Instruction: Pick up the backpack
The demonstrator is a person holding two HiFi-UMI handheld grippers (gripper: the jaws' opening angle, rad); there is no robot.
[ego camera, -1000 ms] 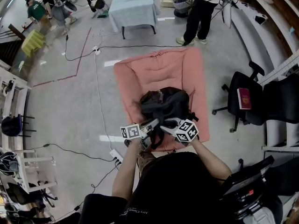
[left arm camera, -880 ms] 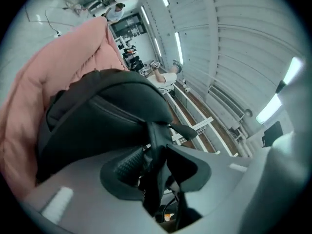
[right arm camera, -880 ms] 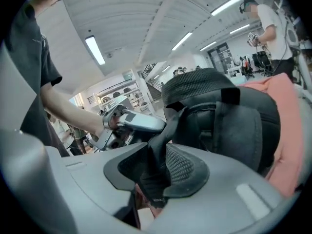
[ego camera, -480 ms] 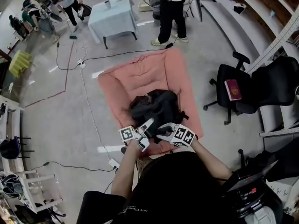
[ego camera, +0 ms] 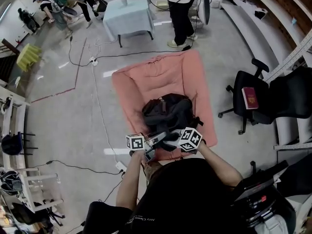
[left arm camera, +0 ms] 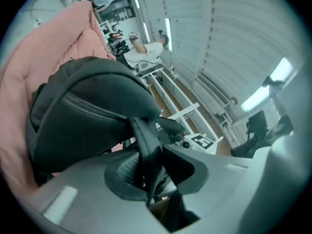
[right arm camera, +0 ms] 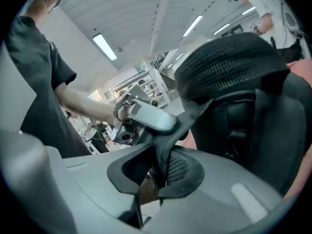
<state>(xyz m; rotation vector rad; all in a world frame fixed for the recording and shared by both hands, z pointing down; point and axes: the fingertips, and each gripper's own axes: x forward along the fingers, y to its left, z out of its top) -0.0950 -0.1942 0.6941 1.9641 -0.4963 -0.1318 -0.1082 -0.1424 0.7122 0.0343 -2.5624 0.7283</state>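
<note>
A black backpack [ego camera: 168, 112] lies on the pink padded folding chair [ego camera: 146, 79], just in front of me. Both grippers meet at its near edge. My left gripper [ego camera: 155, 141] has a black strap [left arm camera: 146, 140] running between its jaws; they have just closed in on it and eased a little wider, and the pads [left arm camera: 124, 167] still press it. The backpack's body [left arm camera: 87, 111] bulges above and left of them. My right gripper [ego camera: 171, 137] pinches a second strap [right arm camera: 192, 116], its jaws having just been closing. The backpack [right arm camera: 234, 77] fills that view's upper right, and the left gripper [right arm camera: 144, 116] shows behind the strap.
A black office chair [ego camera: 253, 108] with a red book [ego camera: 250, 97] on its seat stands to the right. A cloth-covered table [ego camera: 127, 14] and a standing person [ego camera: 180, 9] are beyond the pink chair. Cables [ego camera: 97, 91] run across the floor on the left. White racks [ego camera: 14, 130] line the left edge.
Both grippers have shifted a little along the backpack's near edge and now sit close together on its straps. The backpack still lies on the pink chair.
</note>
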